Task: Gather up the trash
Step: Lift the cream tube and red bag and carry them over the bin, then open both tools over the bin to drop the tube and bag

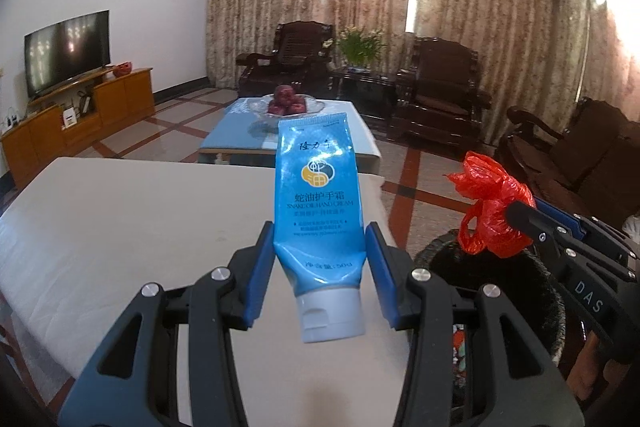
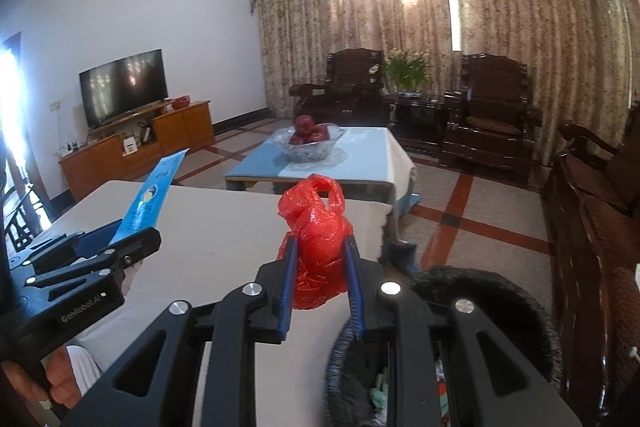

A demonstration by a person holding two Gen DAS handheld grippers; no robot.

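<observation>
- The left gripper is clamped on a blue hand-cream tube, its blue pads pressing both sides of the tube's lower body; the white cap points back toward the camera and the crimped end stands up and away
- From the right wrist view the same left gripper shows side-on, the tube slanting up out of it
- The right gripper is closed on a crumpled red plastic bag, the bag squeezed between its pads with a loop of it poking above the fingertips
- In the left wrist view the right gripper comes in from the right edge, the red bag bunched at its tip
- Both held items are above a white table, near its right edge
- A dark bin with a fuzzy rim sits just beside that edge, below the right gripper; bits of colourful trash lie inside
- Farther off, a low table carries a glass bowl of red fruit
- A television stands on a wooden cabinet at left, and dark wooden armchairs line the curtained window
</observation>
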